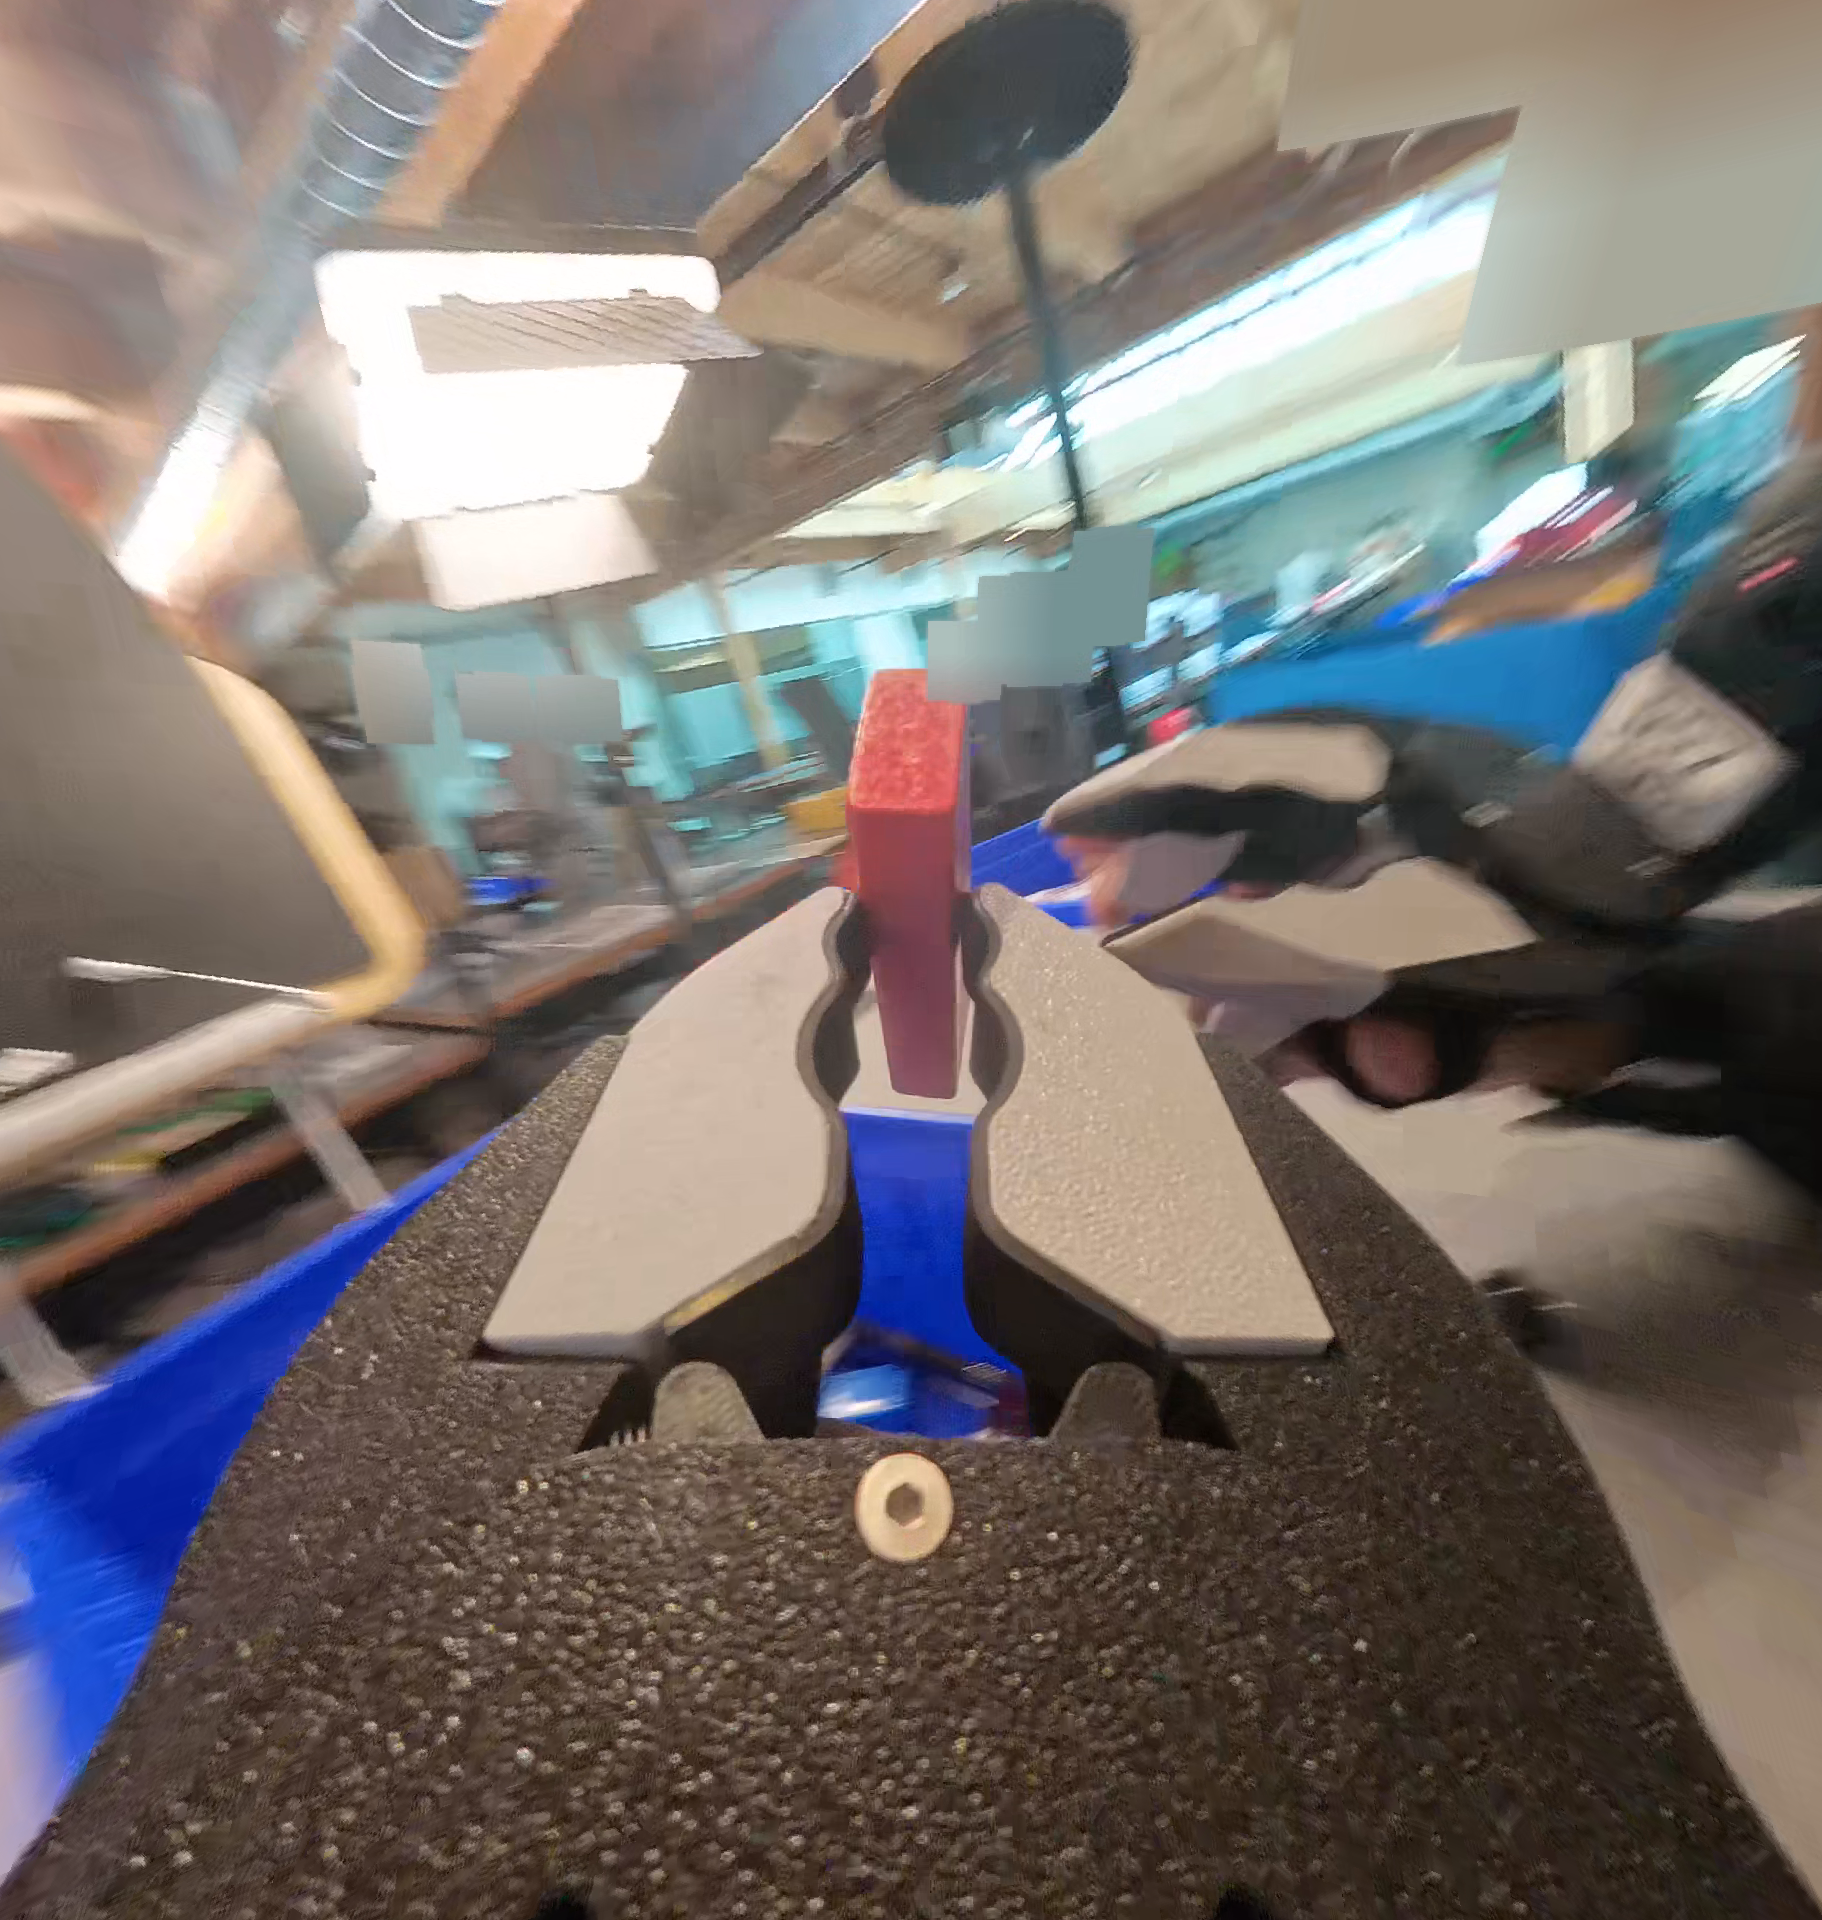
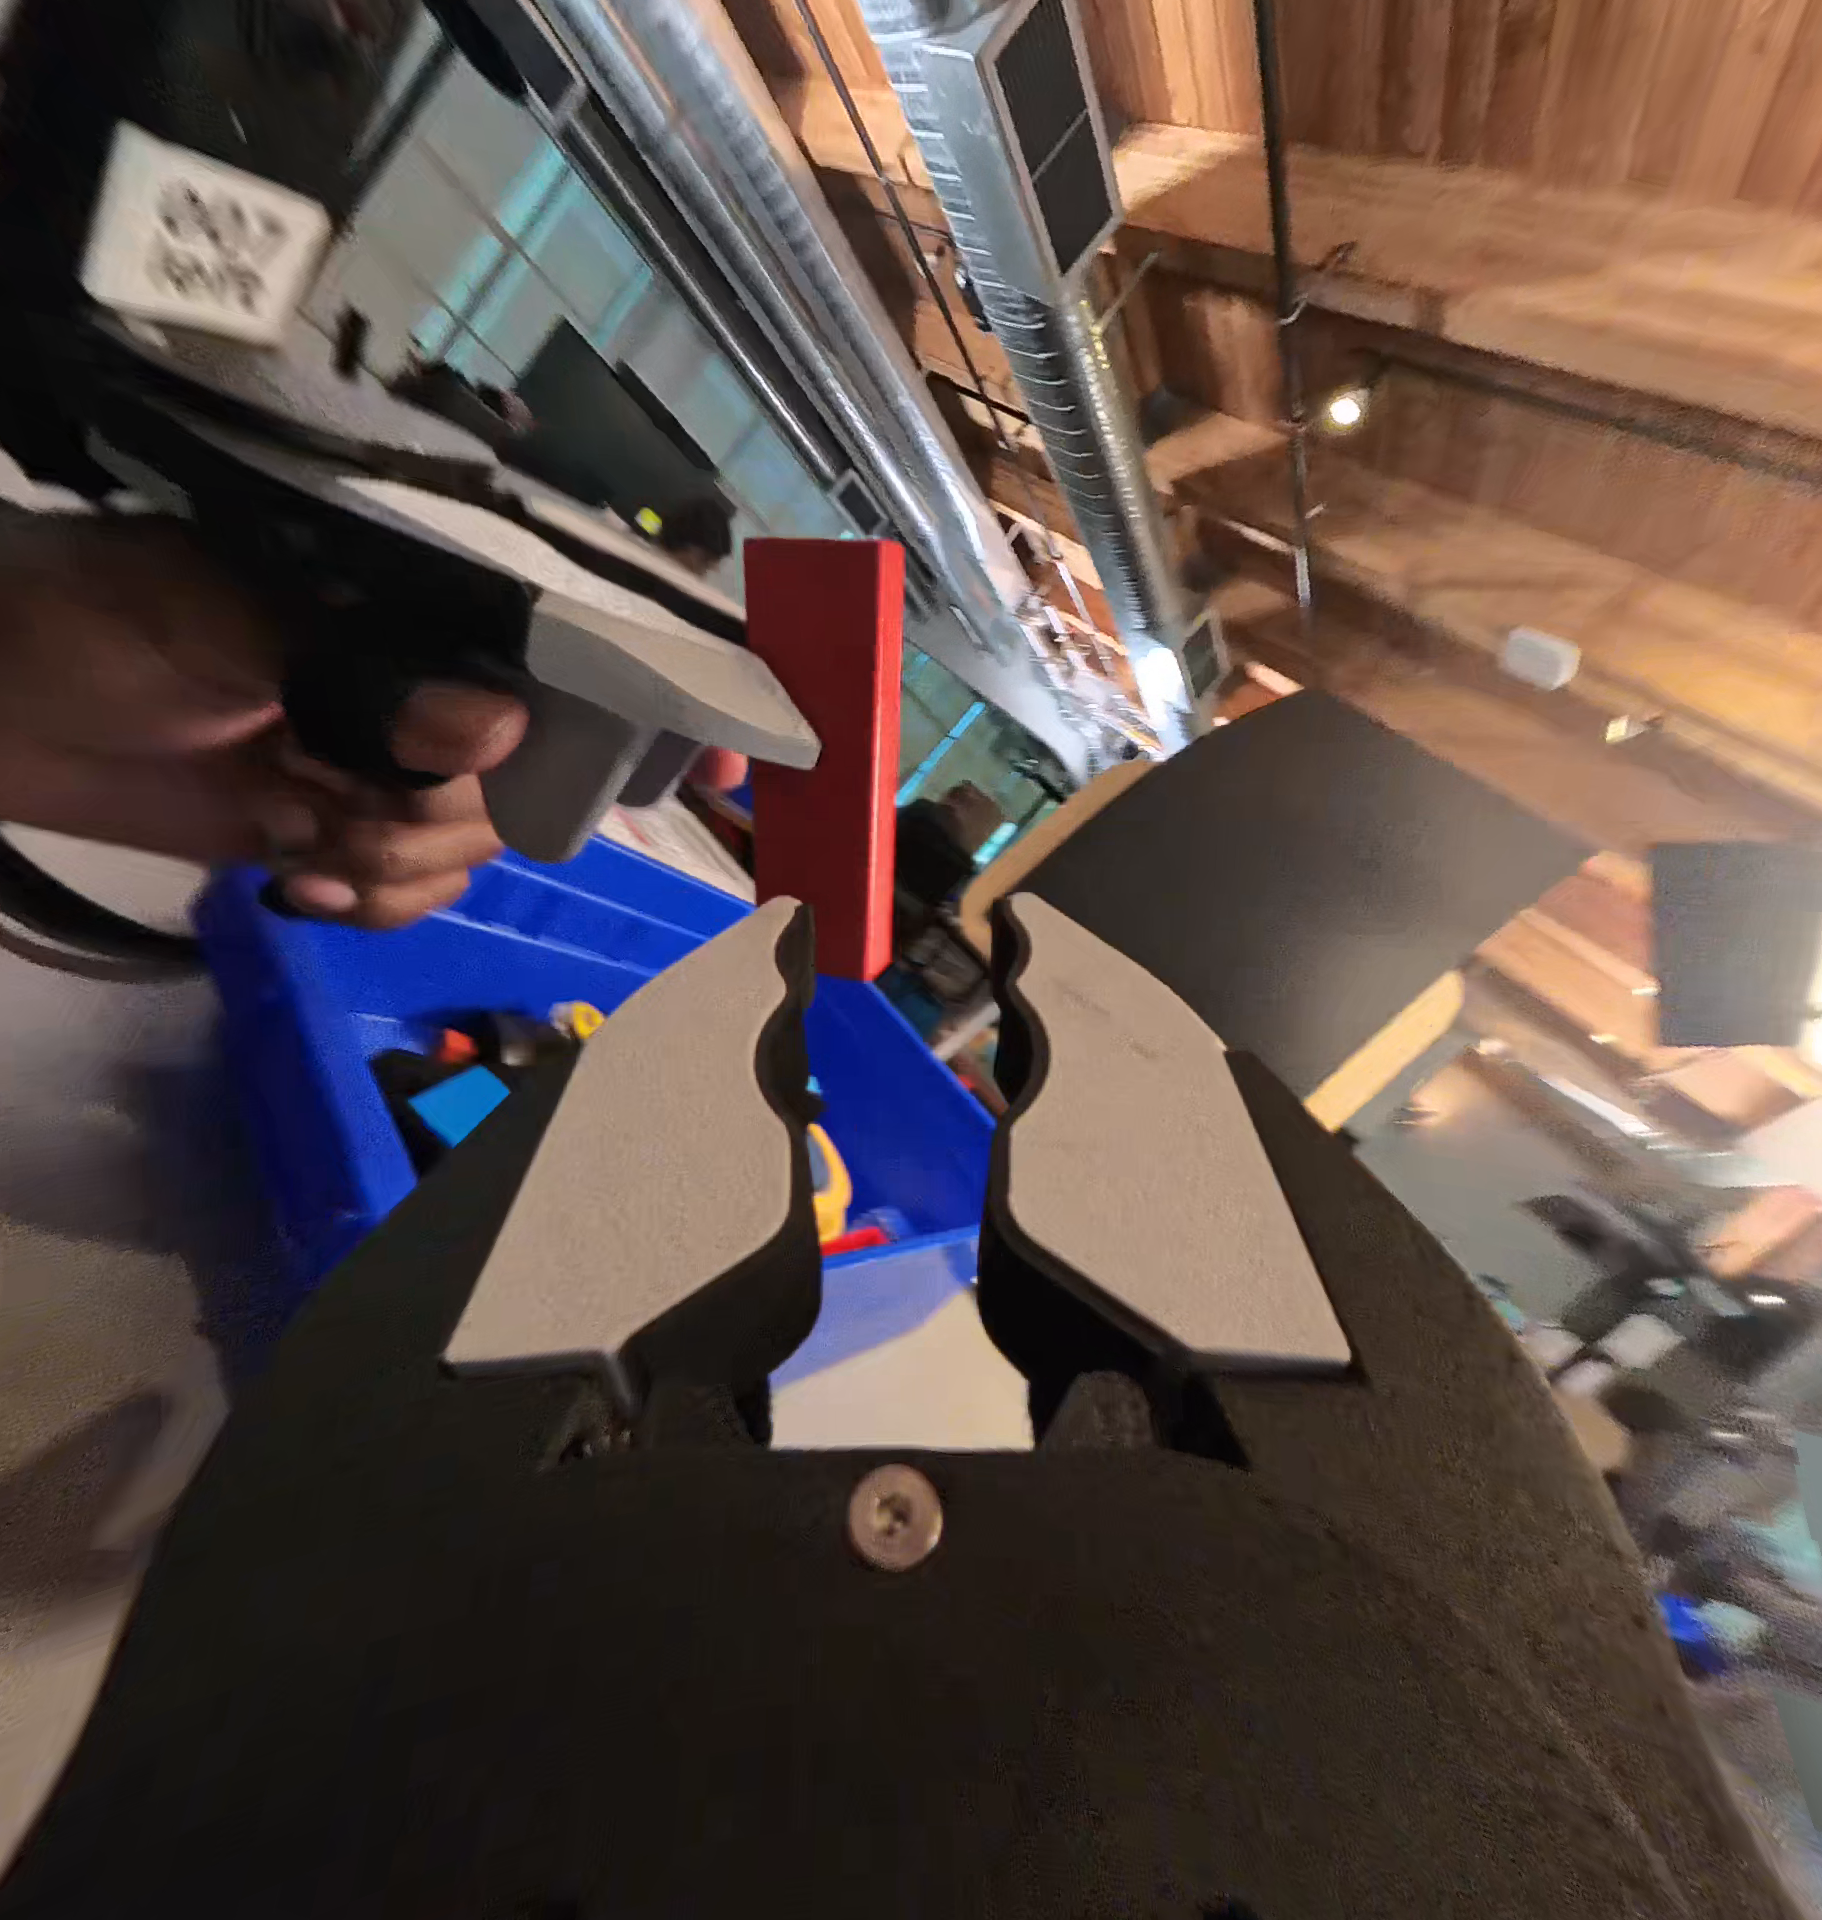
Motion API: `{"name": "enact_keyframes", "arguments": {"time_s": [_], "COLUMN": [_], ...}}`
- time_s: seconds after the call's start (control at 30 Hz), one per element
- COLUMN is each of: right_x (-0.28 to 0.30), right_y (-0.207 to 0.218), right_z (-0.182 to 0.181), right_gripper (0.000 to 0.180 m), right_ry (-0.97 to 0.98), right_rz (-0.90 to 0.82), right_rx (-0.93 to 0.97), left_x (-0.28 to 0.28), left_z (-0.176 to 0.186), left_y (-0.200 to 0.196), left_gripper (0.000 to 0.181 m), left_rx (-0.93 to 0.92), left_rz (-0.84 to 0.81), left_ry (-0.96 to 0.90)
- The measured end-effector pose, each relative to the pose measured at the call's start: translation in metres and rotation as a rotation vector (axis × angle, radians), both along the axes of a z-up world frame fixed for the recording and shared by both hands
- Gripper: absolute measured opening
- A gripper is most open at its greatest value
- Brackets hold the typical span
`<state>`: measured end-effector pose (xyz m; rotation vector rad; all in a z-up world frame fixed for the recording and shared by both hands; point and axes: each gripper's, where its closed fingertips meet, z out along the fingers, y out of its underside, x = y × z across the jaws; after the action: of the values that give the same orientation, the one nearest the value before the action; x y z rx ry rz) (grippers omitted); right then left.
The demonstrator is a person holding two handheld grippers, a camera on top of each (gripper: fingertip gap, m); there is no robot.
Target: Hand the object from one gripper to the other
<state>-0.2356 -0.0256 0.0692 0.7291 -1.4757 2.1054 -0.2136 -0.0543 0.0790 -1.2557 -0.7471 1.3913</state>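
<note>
A red rectangular block [image 1: 907, 883] stands upright in my left gripper [image 1: 912, 909], which is shut on its lower half. My right gripper [image 1: 1083, 883] comes in from the right with its jaws apart, its tips a short way from the block and not touching it. In the right wrist view my right gripper [image 2: 899, 914] is open and empty. The red block [image 2: 829, 748] hangs just beyond its fingertips, closer to the left one. The left gripper [image 2: 782, 748] grips the block from the left, held by a hand [image 2: 263, 790].
A blue bin [image 2: 294, 1039] with several small coloured objects sits on a grey table [image 2: 55, 1195] below both grippers; it also shows in the left wrist view [image 1: 211, 1403]. A black panel with a wooden edge [image 2: 1302, 883] stands behind on the right. One gripper's finger ends stand about 5 cm off the other's.
</note>
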Motion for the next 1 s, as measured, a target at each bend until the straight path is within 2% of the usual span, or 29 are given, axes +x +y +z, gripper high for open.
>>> {"name": "enact_keyframes", "arguments": {"time_s": [0.07,0.13,0.2,0.27,0.53,0.63,0.8,0.93,1.0], "right_x": [0.001,0.008,0.014,0.018,0.023,0.022,0.018,0.004,-0.004], "right_y": [0.001,0.001,0.0,-0.002,-0.007,-0.009,-0.01,-0.012,-0.014], "right_z": [0.003,0.004,0.005,0.004,-0.004,-0.009,-0.007,-0.008,-0.011], "right_gripper": [0.032,0.036,0.039,0.044,0.045,0.034,0.032,0.032,0.032], "right_ry": [0.054,0.005,-0.06,-0.102,-0.19,-0.212,-0.19,-0.339,-0.444], "right_rz": [-0.053,-0.026,0.007,0.017,0.051,0.041,0.006,0.052,0.09], "right_rx": [-0.028,-0.023,-0.012,0.002,0.083,0.097,0.095,0.166,0.239], "left_x": [-0.001,-0.003,-0.005,-0.009,-0.016,-0.018,-0.019,-0.02,-0.023], "left_z": [-0.001,-0.004,-0.01,-0.018,-0.032,-0.034,-0.036,-0.035,-0.037], "left_y": [-0.01,-0.013,-0.005,0.004,0.009,0.013,0.018,0.018,0.014], "left_gripper": [0.017,0.018,0.017,0.017,0.017,0.017,0.017,0.051,0.057], "left_rx": [-0.176,-0.362,-0.525,-0.613,-0.631,-0.638,-0.576,-0.473,-0.422], "left_rz": [0.196,0.365,0.465,0.507,0.5,0.477,0.39,0.305,0.283], "left_ry": [0.01,0.018,0.037,0.034,-0.005,-0.003,-0.001,-0.026,-0.065]}}
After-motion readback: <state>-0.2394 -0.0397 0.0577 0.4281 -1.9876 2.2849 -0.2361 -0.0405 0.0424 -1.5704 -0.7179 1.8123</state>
